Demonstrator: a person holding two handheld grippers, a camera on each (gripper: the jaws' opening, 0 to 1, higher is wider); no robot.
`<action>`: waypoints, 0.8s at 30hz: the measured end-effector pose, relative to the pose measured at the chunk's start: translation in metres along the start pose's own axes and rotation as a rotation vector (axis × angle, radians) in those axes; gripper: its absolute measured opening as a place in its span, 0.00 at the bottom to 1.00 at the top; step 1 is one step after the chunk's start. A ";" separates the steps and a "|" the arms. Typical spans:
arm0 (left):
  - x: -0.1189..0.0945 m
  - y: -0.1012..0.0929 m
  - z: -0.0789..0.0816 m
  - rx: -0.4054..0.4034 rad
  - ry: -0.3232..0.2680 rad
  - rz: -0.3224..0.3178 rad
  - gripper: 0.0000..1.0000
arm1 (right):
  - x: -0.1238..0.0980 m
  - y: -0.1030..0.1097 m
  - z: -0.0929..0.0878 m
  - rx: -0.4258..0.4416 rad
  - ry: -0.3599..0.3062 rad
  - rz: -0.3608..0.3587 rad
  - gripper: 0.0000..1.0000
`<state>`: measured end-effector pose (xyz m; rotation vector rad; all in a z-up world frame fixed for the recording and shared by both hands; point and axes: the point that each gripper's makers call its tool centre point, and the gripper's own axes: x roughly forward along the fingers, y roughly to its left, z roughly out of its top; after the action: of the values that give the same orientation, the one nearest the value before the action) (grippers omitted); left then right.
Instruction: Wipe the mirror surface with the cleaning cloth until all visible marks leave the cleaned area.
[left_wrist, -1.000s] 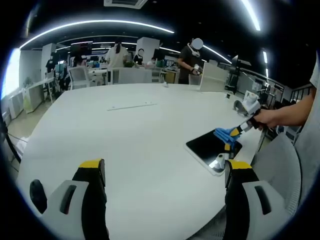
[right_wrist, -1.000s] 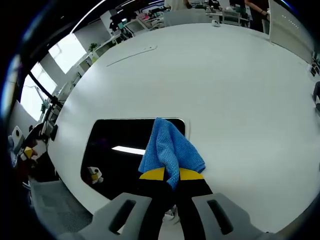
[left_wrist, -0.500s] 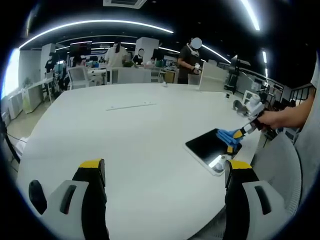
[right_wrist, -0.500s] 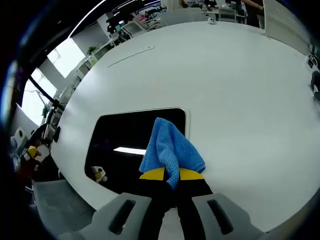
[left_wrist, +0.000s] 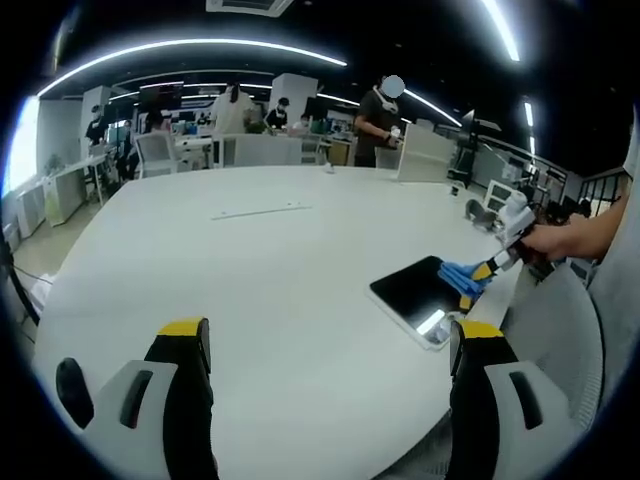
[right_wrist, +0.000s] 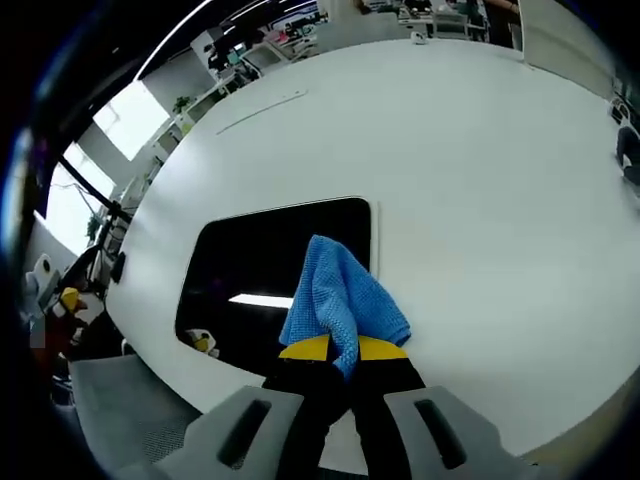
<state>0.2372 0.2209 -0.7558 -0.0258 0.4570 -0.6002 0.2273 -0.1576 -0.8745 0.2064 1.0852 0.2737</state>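
A dark rectangular mirror (right_wrist: 262, 270) lies flat on the white table (right_wrist: 470, 190), close to its near edge. My right gripper (right_wrist: 340, 352) is shut on a blue cleaning cloth (right_wrist: 338, 300), which rests over the mirror's right side. In the left gripper view the mirror (left_wrist: 412, 292) sits at the table's right edge, with the cloth (left_wrist: 460, 277) and the right gripper (left_wrist: 490, 265) on its far corner, held by a person's hand (left_wrist: 555, 240). My left gripper (left_wrist: 325, 345) hangs open above the table (left_wrist: 250, 270), well left of the mirror, with nothing between its jaws.
A thin pale strip (left_wrist: 260, 211) lies on the table's far side. A grey chair (left_wrist: 560, 340) stands by the mirror's edge. People and desks (left_wrist: 240, 115) fill the room behind. A small dark object (right_wrist: 628, 160) sits at the table's right.
The right gripper has drawn the cloth back toward the mirror's near right side, so more dark glass shows beyond the cloth. The left gripper has stayed put.
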 end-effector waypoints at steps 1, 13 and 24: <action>0.000 0.000 0.000 0.000 0.000 0.000 0.99 | 0.000 0.000 -0.001 0.002 -0.001 0.001 0.02; -0.001 -0.002 0.000 0.002 0.000 -0.001 0.99 | -0.002 0.001 -0.006 0.012 -0.004 0.002 0.02; -0.001 0.000 -0.001 0.001 -0.001 0.000 0.99 | 0.000 0.008 -0.005 0.013 -0.002 0.008 0.02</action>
<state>0.2355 0.2215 -0.7562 -0.0249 0.4555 -0.6001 0.2217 -0.1502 -0.8742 0.2222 1.0843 0.2732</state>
